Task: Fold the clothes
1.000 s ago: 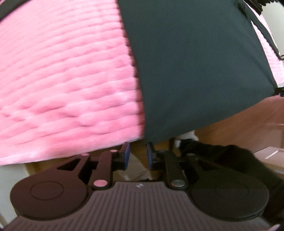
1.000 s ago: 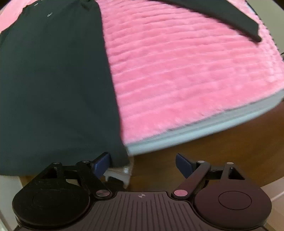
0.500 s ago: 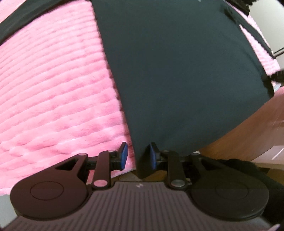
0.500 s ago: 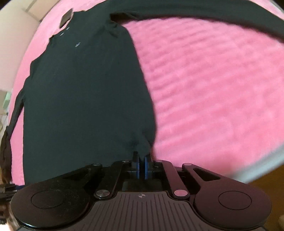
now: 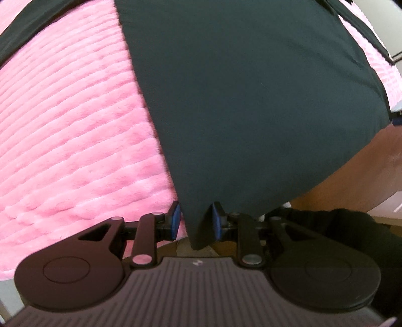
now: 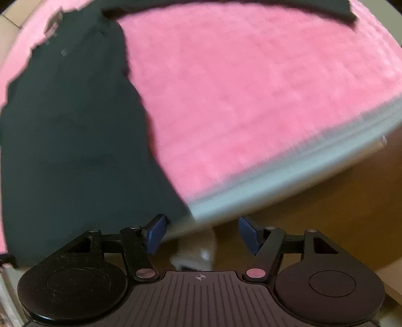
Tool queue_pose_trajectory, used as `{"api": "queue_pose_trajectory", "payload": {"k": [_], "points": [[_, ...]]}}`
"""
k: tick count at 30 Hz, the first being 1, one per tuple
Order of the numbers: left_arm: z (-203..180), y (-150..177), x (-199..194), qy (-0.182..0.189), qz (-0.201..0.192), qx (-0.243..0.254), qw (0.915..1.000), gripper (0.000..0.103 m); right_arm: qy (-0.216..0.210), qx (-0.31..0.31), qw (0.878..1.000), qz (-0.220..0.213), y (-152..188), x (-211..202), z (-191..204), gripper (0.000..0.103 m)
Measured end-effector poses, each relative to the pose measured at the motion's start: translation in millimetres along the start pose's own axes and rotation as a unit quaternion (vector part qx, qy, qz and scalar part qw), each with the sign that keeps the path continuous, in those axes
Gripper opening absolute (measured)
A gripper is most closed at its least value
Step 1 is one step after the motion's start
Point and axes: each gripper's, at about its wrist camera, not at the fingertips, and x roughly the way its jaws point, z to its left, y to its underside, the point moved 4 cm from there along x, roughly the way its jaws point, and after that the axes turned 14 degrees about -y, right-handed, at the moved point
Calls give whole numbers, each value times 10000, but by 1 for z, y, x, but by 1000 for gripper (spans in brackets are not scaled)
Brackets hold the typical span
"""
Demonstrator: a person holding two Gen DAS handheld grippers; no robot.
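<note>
Hidden: right-wrist view motion-blurred
Dark long-sleeved shirt (image 5: 251,100): flat on ribbed pink fleece blanket (image 5: 70,130) — hem overhangs
Left gripper (image 5: 194,223): fingers apart, hem corner between
Right gripper (image 6: 202,232): spread wide, holding nothing

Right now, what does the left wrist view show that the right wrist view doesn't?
Only the left wrist view shows the left gripper, open, with the shirt hem corner hanging between its fingers. Only the right wrist view shows the right gripper, wide open with no cloth between its fingers, the shirt's collar, and the bed's pale edge. Both show the dark shirt spread on the pink blanket.
</note>
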Motion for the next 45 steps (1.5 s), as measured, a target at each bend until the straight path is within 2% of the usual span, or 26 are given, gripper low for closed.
{"api": "queue_pose_trajectory", "payload": {"k": [2,6,8,9,12,15,18,25,26,27,28,30,34,37,41,45], "points": [[-2,0,-1,-8,-18,41,10000,22,-100,-76,9997,-201,6,-7,3,67],[-3,-2,2,2,-77,23,10000,23,-565,-461,9928,-950,1,-22,23,67],[-3,-3,7,0,-43,11,10000,24,-709,-630,9899,-1050,-6,-19,31,67],[-4,-4,10,-1,-19,9,10000,24,-630,-615,9912,-984,-9,-15,31,67],[-3,-3,10,-19,31,6,10000,24,-52,-339,9976,-602,-15,-3,23,68],[-1,-2,-4,-76,-43,45,10000,24,477,-93,9984,-303,-20,3,18,68],[8,4,-28,-116,-170,-47,9998,24,444,-322,9976,-422,-23,-14,45,68],[41,20,-88,-178,-647,-411,9969,29,-108,-623,9940,-894,-32,-52,134,69],[46,23,-97,-214,-718,-464,9961,29,-166,-651,9930,-969,-32,-58,148,71],[52,25,-105,-265,-797,-518,9951,30,-209,-696,9918,-1050,-32,-64,163,89],[57,27,-114,-317,-877,-572,9940,31,-232,-769,9902,-1140,-31,-69,177,103],[68,33,-131,-432,-1042,-678,9913,39,-268,-940,9864,-1325,-26,-78,203,103],[90,51,-160,-759,-1403,-863,9834,63,-324,-1201,9826,-1383,-13,-83,244,103],[106,31,-190,-863,-1574,-1009,9786,66,-613,-1372,9762,-1564,-10,-81,258,103],[117,32,-201,-986,-1515,-1131,9770,66,-893,-1635,9694,-1597,-42,-66,259,102],[98,10,-192,-1110,-1287,-1122,9790,66,-1089,-1768,9647,-1620,-106,-47,245,101]]}}
